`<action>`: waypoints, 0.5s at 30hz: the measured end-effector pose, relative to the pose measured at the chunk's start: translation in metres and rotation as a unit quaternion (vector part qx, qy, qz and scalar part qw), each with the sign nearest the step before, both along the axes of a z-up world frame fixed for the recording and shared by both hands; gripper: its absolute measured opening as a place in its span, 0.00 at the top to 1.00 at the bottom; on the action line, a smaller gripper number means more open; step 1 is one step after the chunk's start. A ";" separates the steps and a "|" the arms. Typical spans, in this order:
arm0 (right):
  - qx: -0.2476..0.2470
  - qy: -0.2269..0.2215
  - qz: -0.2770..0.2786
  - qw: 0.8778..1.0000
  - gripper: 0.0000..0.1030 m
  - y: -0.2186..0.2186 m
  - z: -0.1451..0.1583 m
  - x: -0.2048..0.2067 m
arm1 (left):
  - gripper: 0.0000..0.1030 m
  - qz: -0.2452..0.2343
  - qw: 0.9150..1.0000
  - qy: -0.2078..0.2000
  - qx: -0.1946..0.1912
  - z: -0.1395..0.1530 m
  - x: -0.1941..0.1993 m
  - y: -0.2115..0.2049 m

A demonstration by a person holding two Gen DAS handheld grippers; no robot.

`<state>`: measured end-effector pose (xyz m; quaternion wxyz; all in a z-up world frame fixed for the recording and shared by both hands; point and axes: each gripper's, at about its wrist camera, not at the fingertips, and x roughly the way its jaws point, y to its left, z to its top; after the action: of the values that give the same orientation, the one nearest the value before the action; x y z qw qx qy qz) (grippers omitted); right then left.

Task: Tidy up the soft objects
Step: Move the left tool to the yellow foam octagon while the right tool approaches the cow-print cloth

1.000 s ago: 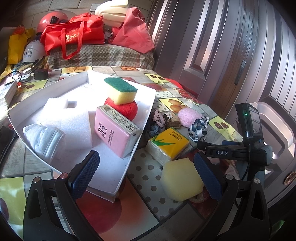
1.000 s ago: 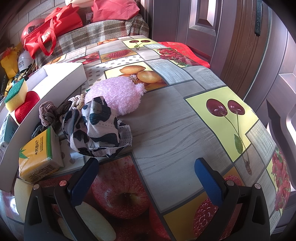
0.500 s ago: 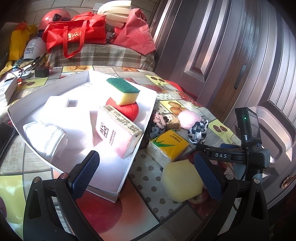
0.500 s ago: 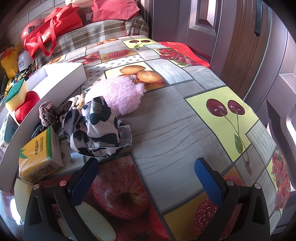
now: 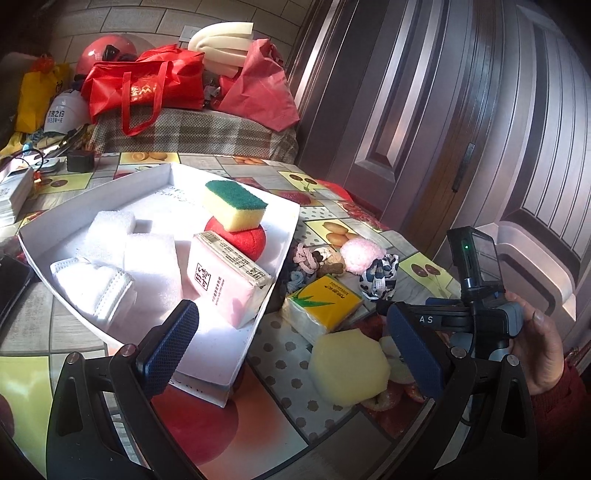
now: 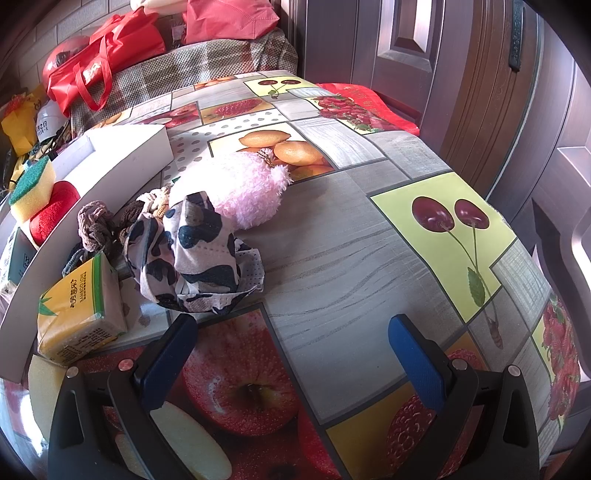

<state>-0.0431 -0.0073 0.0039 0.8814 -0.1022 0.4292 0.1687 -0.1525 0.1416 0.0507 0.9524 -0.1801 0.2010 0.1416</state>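
On the table (image 6: 332, 258), two tissue packs (image 5: 225, 280), three sponges (image 5: 236, 205).

Round table (image 6: 332, 236) covered in glossy oilcloth printed with fruit panels: cherries, oranges, strawberries, apples, grey wood-grain and dotted squares.

Dark brown panelled wooden door (image 5: 417, 122) with ribbed mouldings, standing behind the table; slim dark handle (image 5: 463, 166) on its right-hand leaf.

Wall of pale rectangular tiles (image 5: 122, 18) at the rear left, bearing a white switch plate (image 5: 187, 34).

Low piece of furniture draped in brown-and-cream plaid cloth (image 5: 192, 129), set against the tiled wall just beyond the table's far edge.

Light: strong sunlight falls across the table from the near side, casting hard-edged shadows and bright streaks on the door panels.
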 end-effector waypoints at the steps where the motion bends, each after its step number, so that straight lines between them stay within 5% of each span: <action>1: 0.001 0.000 0.000 1.000 0.00 0.000 0.000 0.000 | 0.00 -0.003 1.000 -0.003 0.007 0.002 0.000 -0.002; 8: 0.000 0.000 0.000 1.000 0.00 0.000 0.000 0.000 | 0.00 -0.037 0.996 0.016 0.074 0.008 0.013 -0.030; 15: 0.000 0.000 0.000 1.000 0.00 0.000 0.000 0.000 | 0.01 -0.073 0.992 0.031 0.097 0.008 0.021 -0.046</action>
<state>-0.0431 -0.0074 0.0037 0.8814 -0.1022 0.4292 0.1688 -0.1311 0.0952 0.0587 0.9666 -0.0669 0.2280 0.0958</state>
